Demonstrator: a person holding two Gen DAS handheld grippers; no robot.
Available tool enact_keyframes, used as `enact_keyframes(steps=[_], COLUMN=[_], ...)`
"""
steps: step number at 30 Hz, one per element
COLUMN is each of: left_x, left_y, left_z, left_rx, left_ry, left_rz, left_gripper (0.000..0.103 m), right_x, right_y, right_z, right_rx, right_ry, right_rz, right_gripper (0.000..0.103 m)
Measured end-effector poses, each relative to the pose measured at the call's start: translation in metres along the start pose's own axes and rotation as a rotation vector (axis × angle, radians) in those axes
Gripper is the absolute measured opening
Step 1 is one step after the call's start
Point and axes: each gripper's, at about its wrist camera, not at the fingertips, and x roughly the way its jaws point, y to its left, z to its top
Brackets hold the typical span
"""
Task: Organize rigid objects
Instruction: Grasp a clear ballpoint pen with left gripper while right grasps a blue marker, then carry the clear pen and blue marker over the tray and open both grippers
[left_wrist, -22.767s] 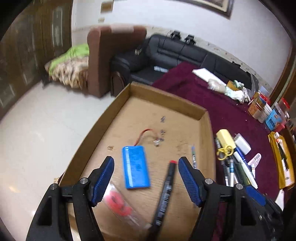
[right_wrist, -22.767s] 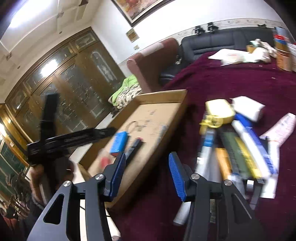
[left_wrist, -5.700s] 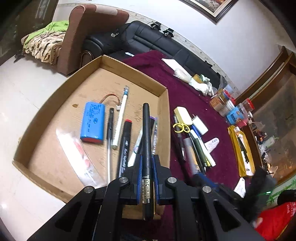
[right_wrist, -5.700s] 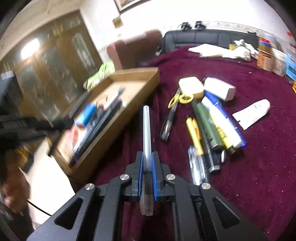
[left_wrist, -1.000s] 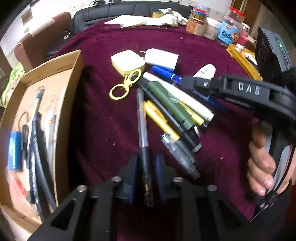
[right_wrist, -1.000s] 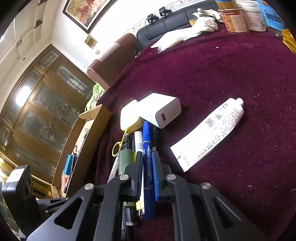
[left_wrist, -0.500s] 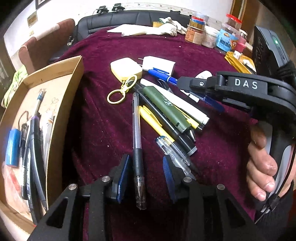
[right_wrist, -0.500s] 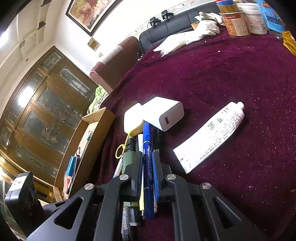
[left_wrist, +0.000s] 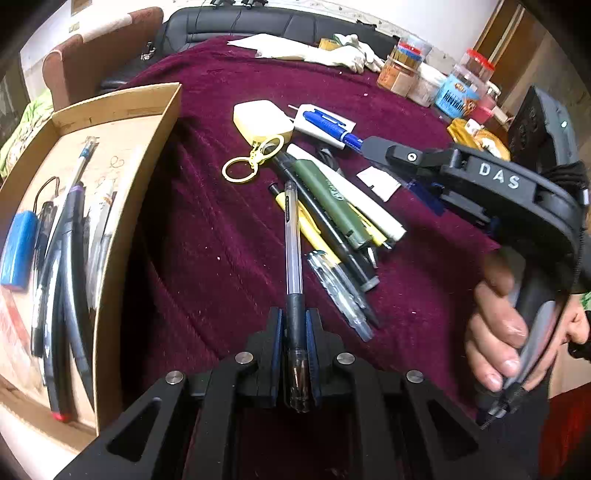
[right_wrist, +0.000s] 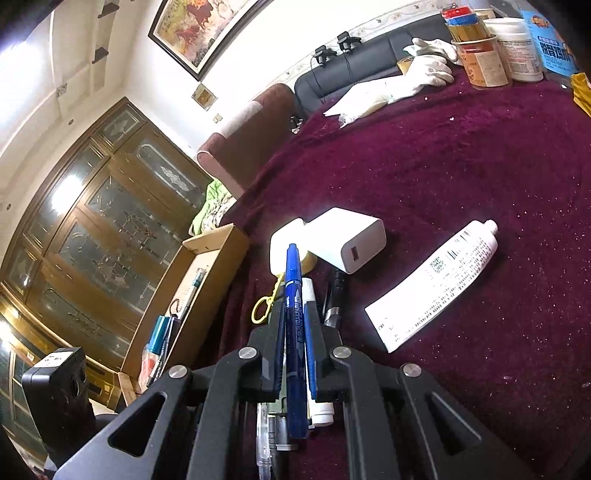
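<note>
In the left wrist view my left gripper (left_wrist: 294, 317) is closing its jaws, and the pads press on the black grip of a clear-barrelled pen (left_wrist: 293, 240). That pen points away over the pile of pens (left_wrist: 332, 214) on the maroon cloth. My right gripper (right_wrist: 294, 310) is shut on a blue marker (right_wrist: 293, 273), held above the same pile. The blue marker (left_wrist: 325, 123) also shows at the far end of the right gripper in the left wrist view. The cardboard box (left_wrist: 122, 229) with several pens and a blue battery pack (left_wrist: 18, 251) lies at the left.
A yellow case with a key ring (left_wrist: 260, 120), a white charger (right_wrist: 347, 238) and a white tube (right_wrist: 439, 280) lie on the cloth. Jars (left_wrist: 402, 72) and white gloves (right_wrist: 428, 66) stand at the far edge. A person's hand (left_wrist: 498, 332) grips the right tool.
My left gripper's jaws, open around the clear pen half a second ago, have closed on its black grip. The right gripper keeps the blue marker and has barely shifted.
</note>
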Motion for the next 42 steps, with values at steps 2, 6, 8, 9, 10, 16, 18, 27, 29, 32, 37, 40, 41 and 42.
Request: enact_keyframes(steps=[2, 6, 8, 9, 10, 16, 18, 27, 29, 32, 37, 40, 41, 42], left_x=[-0.007, -0.025, -0.034, -0.038, -0.045, -0.089, -0.098, -0.084, -0.075, -0.064, -0.057, -0.056, -0.056, -0.055], left_y=[0.002, 0.009, 0.013, 0.014, 0.018, 0.073, 0.095, 0.153, 0.159, 0.165, 0.168, 0.167, 0.168, 0.168], left_z=[-0.002, -0.009, -0.012, -0.012, -0.011, -0.009, -0.008, -0.001, 0.001, 0.000, -0.002, -0.003, -0.003, -0.003], left_rx=[-0.011, -0.030, -0.036, -0.041, -0.050, -0.159, -0.197, -0.266, -0.272, -0.281, -0.273, -0.261, -0.262, -0.263], left_ry=[-0.002, -0.014, -0.024, -0.031, -0.044, -0.133, -0.155, -0.147, -0.128, -0.105, -0.096, -0.106, -0.106, -0.105], left_rz=[-0.020, -0.054, -0.065, -0.073, -0.078, -0.046, -0.019, 0.065, 0.068, 0.080, 0.096, 0.113, 0.114, 0.108], left_gripper=[0.012, 0.012, 0.012, 0.012, 0.012, 0.012, 0.012, 0.012, 0.012, 0.012, 0.012, 0.015, 0.018, 0.029], right_x=[-0.002, -0.004, -0.003, -0.002, 0.000, -0.008, -0.011, 0.060, 0.076, 0.092, 0.107, 0.112, 0.112, 0.112], right_y=[0.002, 0.009, 0.010, 0.010, 0.009, 0.029, 0.052, 0.165, 0.177, 0.187, 0.191, 0.184, 0.181, 0.180], right_z=[0.000, -0.001, -0.001, -0.001, 0.000, -0.008, -0.018, -0.042, -0.043, -0.047, -0.053, -0.052, -0.052, -0.052], right_rx=[-0.011, -0.045, -0.051, -0.049, -0.048, -0.051, -0.055, -0.167, -0.202, -0.234, -0.272, -0.264, -0.258, -0.252], right_ry=[-0.010, -0.024, -0.018, -0.012, -0.009, -0.034, -0.028, 0.104, 0.112, 0.132, 0.143, 0.156, 0.155, 0.157], right_rz=[0.014, 0.028, 0.025, 0.023, 0.023, 0.065, 0.132, 0.103, 0.056, 0.024, -0.033, -0.031, -0.029, -0.020], right_gripper=[0.010, 0.010, 0.009, 0.009, 0.009, 0.009, 0.009, 0.009, 0.009, 0.009, 0.010, 0.010, 0.010, 0.011])
